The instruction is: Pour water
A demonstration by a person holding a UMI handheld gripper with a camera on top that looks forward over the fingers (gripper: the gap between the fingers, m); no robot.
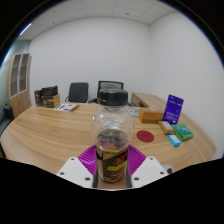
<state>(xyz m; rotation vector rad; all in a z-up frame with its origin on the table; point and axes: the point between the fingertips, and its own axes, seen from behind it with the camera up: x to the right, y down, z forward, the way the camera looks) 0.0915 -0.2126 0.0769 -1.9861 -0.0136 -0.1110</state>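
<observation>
Bottle [112, 150] lower centre of frame, upright, pinched between gripper [112, 168] pads | jar [112, 100] just behind it, centre (likely pour target) | progress: bottle grasped, no tilt, pouring not started | table [50, 130].

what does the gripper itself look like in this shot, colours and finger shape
Only the gripper's two fingers show. Each has a pale, whitish angular outer shell, one finger on one side and its twin on the other. Their inner faces carry magenta pads with a ribbed, ridged texture. No cables, markings, hand or sleeve are visible.
</observation>
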